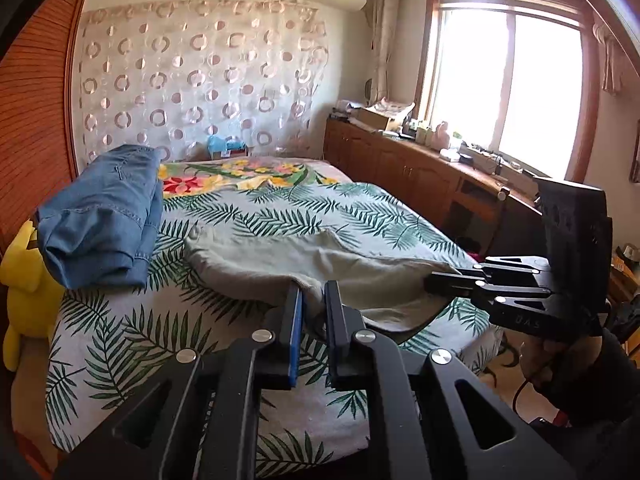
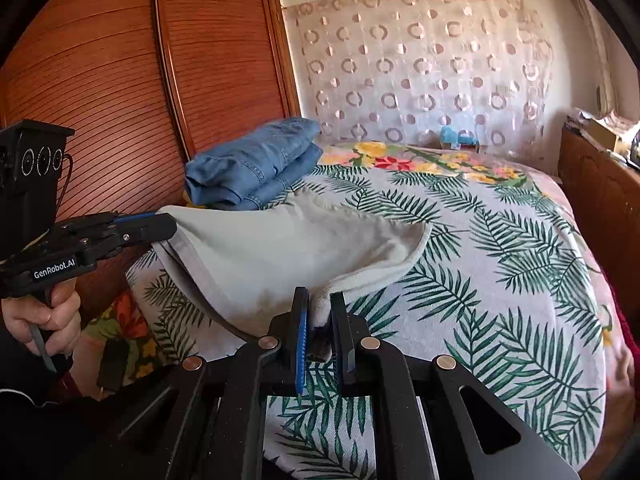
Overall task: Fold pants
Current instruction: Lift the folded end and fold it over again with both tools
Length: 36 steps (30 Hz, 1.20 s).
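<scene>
Pale grey-green pants (image 1: 280, 258) lie across the leaf-print bed, their near edge lifted off it; they also show in the right wrist view (image 2: 288, 248). My left gripper (image 1: 314, 294) is shut on the near edge of the pants. In the right wrist view it (image 2: 164, 226) shows at the left, clamped on a corner. My right gripper (image 2: 319, 304) is shut on another part of the pants' edge. In the left wrist view it (image 1: 434, 280) shows at the right, pinching the cloth. The pants hang stretched between the two grippers.
Folded blue jeans (image 1: 100, 216) sit on the bed's far left, also in the right wrist view (image 2: 256, 164). A yellow plush toy (image 1: 24, 280) lies beside the bed. A wooden cabinet (image 1: 420, 176) runs under the window. A wooden wardrobe (image 2: 120, 80) stands left.
</scene>
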Tool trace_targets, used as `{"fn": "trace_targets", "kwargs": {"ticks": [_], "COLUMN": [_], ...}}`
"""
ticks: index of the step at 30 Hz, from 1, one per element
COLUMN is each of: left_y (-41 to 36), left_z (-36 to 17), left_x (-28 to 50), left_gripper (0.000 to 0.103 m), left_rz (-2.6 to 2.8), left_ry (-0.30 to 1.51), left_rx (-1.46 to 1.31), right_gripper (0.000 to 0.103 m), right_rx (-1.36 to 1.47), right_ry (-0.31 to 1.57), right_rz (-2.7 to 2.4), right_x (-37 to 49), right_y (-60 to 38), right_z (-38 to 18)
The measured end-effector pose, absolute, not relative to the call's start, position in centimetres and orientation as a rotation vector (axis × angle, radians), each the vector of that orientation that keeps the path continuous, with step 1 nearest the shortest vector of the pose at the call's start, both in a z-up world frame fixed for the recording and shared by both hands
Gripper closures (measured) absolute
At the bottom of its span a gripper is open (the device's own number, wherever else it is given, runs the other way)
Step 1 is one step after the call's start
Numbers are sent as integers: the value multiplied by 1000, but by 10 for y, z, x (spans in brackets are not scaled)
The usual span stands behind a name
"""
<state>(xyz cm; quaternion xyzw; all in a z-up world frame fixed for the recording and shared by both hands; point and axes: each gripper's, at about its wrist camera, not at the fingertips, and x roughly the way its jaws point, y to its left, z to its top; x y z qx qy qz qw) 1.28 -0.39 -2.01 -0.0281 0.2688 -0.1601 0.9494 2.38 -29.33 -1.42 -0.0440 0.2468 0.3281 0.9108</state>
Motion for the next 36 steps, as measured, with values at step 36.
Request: {"fn": "trace_targets", "kwargs": {"ticks": [36], "left_y": [0], "left_z": [-34], "left_x": [43], "left_gripper": [92], "left_rz": [-316], "left_ry": [583], "left_rx": [-81], "right_gripper": [94], "right_rx": [-100], "right_ry": [506], "right_rz": [657], "right_x": [72], "right_y": [-286], "right_z": [-20]}}
